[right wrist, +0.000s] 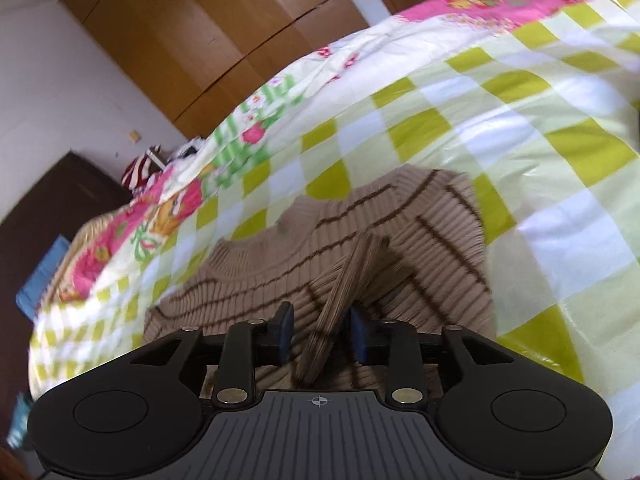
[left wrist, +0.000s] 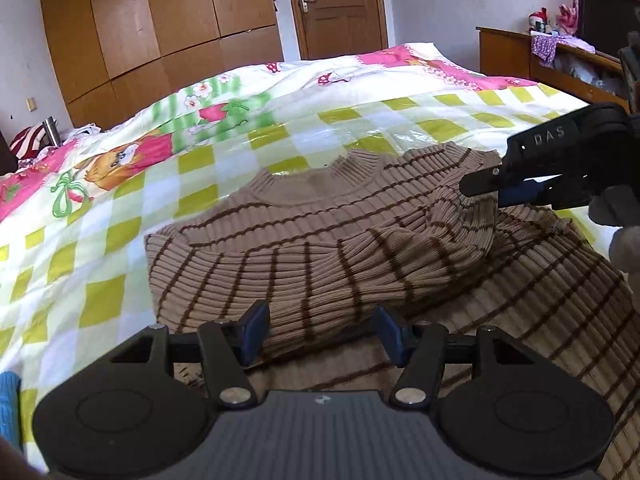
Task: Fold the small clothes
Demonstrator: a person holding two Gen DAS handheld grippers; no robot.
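A tan ribbed sweater with brown stripes (left wrist: 320,232) lies on the bed, neck facing away, its left sleeve folded across the body. My left gripper (left wrist: 322,332) is open just above the sweater's near part, holding nothing. My right gripper (right wrist: 320,334) has its jaws partly apart with a fold of the sweater's sleeve cuff (right wrist: 340,292) between them; I cannot tell if the pads press it. In the left wrist view the right gripper (left wrist: 500,190) hovers at the sweater's right shoulder with a lifted bump of cloth below it.
The bed carries a checked green, white and pink quilt (left wrist: 120,208). A wooden wardrobe (left wrist: 160,20) and door (left wrist: 336,4) stand behind. A wooden shelf with clutter (left wrist: 560,52) is at the right. A blue cloth (left wrist: 8,408) lies at the near left.
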